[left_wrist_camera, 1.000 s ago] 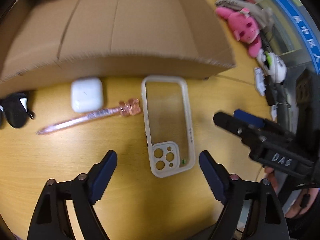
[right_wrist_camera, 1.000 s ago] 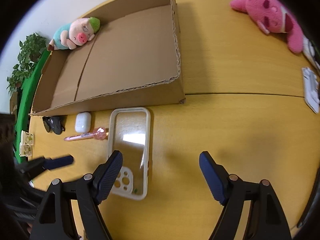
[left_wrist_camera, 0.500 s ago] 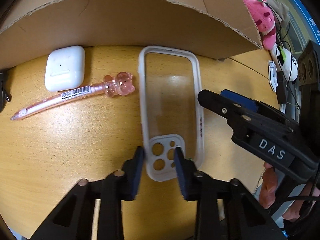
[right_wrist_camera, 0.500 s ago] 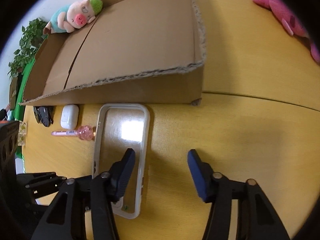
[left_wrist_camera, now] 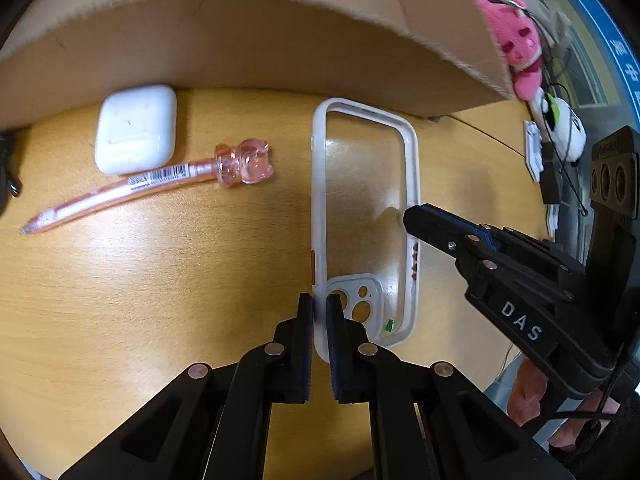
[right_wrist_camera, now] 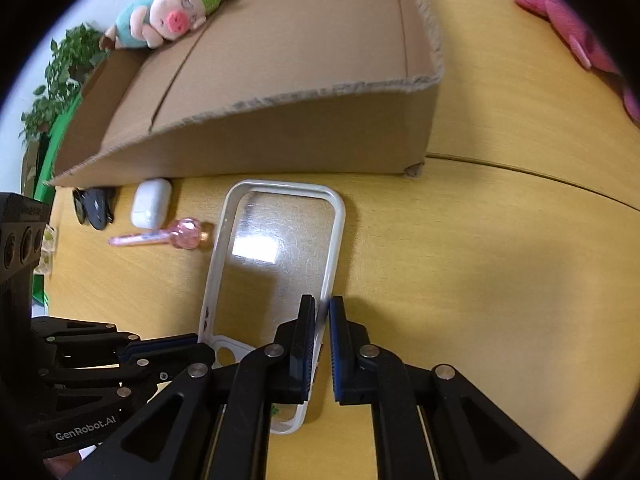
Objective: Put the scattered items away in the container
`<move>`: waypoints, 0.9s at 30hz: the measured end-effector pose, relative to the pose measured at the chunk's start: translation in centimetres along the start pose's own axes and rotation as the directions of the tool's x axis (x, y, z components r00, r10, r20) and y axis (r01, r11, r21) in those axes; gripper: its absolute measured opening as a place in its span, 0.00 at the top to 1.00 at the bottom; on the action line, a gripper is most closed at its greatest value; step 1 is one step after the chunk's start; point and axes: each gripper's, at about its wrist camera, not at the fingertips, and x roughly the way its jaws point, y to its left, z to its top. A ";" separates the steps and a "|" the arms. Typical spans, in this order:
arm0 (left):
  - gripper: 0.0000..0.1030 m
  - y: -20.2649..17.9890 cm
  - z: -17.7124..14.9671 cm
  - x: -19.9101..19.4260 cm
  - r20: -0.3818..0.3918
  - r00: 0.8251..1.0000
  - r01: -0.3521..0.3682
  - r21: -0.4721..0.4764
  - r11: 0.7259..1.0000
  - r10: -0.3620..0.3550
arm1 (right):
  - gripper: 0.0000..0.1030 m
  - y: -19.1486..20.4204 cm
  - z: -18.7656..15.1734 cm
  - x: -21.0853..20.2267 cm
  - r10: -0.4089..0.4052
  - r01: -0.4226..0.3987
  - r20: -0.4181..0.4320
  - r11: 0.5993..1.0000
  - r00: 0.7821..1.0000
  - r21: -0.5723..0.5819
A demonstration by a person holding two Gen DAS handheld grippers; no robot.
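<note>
A clear phone case (left_wrist_camera: pixel 364 220) with a white rim lies flat on the wooden table, just in front of the open cardboard box (left_wrist_camera: pixel 240 48). My left gripper (left_wrist_camera: pixel 319 312) is closing tight on the case's left rim beside the camera cut-out, and its pads press on it. My right gripper (right_wrist_camera: pixel 322 312) is closing on the opposite long rim of the phone case (right_wrist_camera: pixel 280 248) in the same way. A white earbud case (left_wrist_camera: pixel 136 128) and a pink pen with a bear top (left_wrist_camera: pixel 160 184) lie to the left, against the box wall (right_wrist_camera: pixel 280 148).
A black item (right_wrist_camera: pixel 94 210) lies left of the earbud case. A pig plush (right_wrist_camera: pixel 168 16) rests at the box's far corner, with a plant (right_wrist_camera: pixel 60 76) behind. A pink plush (left_wrist_camera: pixel 516 48) and cables sit at the right. A person's fingers (left_wrist_camera: pixel 528 396) hold the right gripper.
Both grippers came down over the phone case and went from wide open to shut, one on each long rim. The case, the pen and the earbud case have not moved.
</note>
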 end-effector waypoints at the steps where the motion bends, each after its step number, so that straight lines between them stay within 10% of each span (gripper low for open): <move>1: 0.94 -0.2 -0.2 -0.7 0.011 1.000 0.003 0.014 1.000 -0.003 | 0.94 0.2 -0.1 -0.7 0.004 -0.004 0.017 1.000 1.000 0.007; 18: 1.00 -1.1 -0.2 -16.8 0.265 0.957 0.064 0.215 0.974 -0.122 | 0.94 9.0 3.7 -14.0 0.012 -0.024 0.288 0.999 0.958 0.038; 27: 1.00 2.2 1.6 -19.2 0.309 0.935 0.120 0.192 0.974 -0.176 | 0.94 12.2 5.5 -15.7 -0.001 -0.009 0.337 1.000 0.942 0.029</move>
